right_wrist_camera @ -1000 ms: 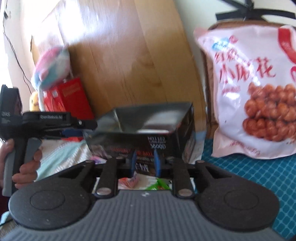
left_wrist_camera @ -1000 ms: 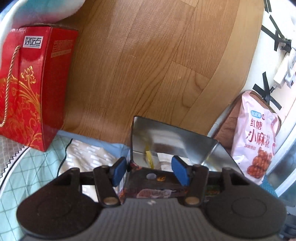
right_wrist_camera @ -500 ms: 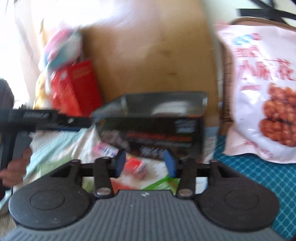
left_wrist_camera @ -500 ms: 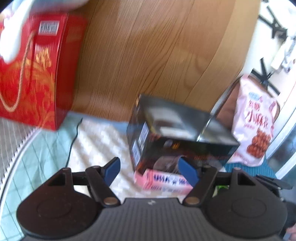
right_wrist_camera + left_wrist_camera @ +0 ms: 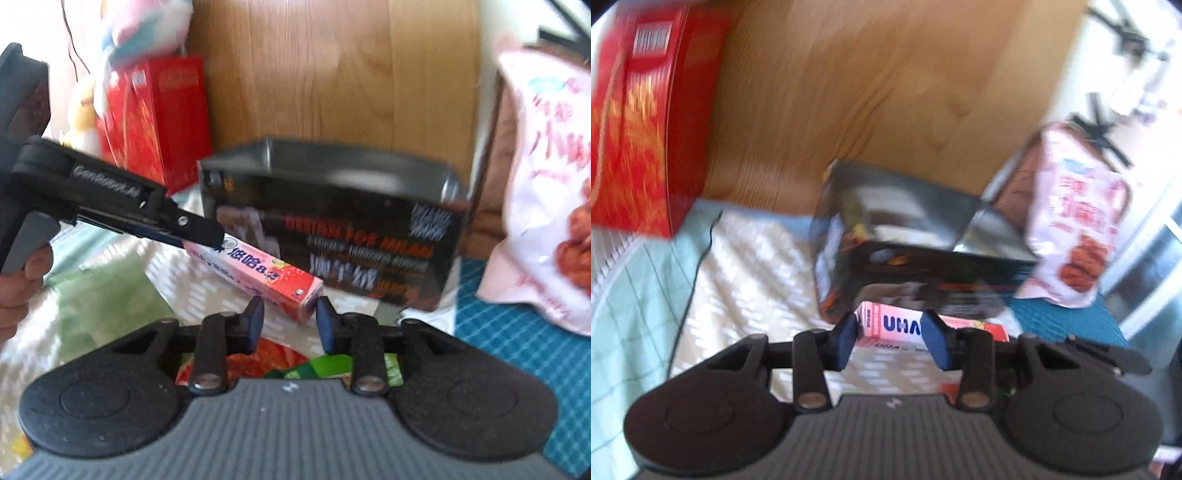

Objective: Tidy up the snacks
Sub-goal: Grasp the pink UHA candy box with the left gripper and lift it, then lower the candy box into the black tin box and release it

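The left tongs [image 5: 892,341] stand part open around one end of the pink box [image 5: 905,325], pads at its sides; a firm grip cannot be told. The right tongs [image 5: 290,321] stand part open at the box's other end [image 5: 258,273], holding nothing. The box lies on the pale cloth [image 5: 177,266], just before the black box [image 5: 332,229]. A red box [image 5: 162,118] stands at 10 o'clock, a snack bag [image 5: 546,177] at 2 o'clock.

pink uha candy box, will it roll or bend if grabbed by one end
The pink candy box has flat faces and square edges, so it probably won't roll. It looks like thin cardboard, so likely light, and may crush if squeezed hard. Long and narrow, it could swing when the left tongs lift one end.
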